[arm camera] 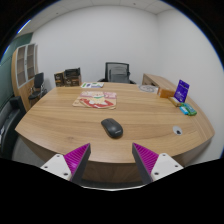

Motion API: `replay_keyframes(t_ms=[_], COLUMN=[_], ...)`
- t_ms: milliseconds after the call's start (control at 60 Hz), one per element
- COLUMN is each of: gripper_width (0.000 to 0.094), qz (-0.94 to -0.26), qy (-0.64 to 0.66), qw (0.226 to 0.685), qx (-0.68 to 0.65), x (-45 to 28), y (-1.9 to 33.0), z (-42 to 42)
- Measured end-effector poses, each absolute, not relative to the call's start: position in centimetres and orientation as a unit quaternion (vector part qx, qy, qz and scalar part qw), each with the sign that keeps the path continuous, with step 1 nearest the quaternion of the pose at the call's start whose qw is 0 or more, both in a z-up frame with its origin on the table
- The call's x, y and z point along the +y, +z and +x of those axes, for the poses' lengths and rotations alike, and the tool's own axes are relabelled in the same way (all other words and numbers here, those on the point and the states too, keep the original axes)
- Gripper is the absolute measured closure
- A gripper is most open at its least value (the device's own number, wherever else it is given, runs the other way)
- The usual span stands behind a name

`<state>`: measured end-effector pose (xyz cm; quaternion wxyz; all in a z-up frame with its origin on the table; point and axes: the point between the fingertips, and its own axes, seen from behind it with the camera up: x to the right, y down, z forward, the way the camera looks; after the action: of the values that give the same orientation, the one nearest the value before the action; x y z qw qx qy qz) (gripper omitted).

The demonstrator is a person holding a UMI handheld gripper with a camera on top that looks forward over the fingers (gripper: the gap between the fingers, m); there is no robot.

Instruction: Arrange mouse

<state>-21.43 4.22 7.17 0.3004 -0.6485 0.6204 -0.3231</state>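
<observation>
Tool (112, 160) spread wide, holding nothing; black mouse (112, 127) on wooden table (60, 120) just ahead, untouched.

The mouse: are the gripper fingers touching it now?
Apart. The gripper view shows bare table between the mouse and the open gripper.

Count, gripper view:
- table (60, 125): 1, wooden
- mouse (111, 127): 1, dark, on the table ahead of the fingers
- gripper (113, 158): 1, with 2 magenta pads (77, 157), set well apart
- office chair (118, 72): 1 clearly seen at the far side
- paper sheets (95, 99): about 2, overlapping, exact number unclear
- purple box (183, 91): 1
</observation>
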Motion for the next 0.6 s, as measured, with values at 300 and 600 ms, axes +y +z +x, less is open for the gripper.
replay_keyframes(t_ms=[300, 600], gripper_width=[0.0068, 0.0070], qz=[-0.649, -0.648], qy=[-0.336, -0.343], qw=[0.302, 0.286], qx=[0.612, 0.617], x=[3.9, 3.1], y=[3.4, 0.1], z=[-14.5, -8.7])
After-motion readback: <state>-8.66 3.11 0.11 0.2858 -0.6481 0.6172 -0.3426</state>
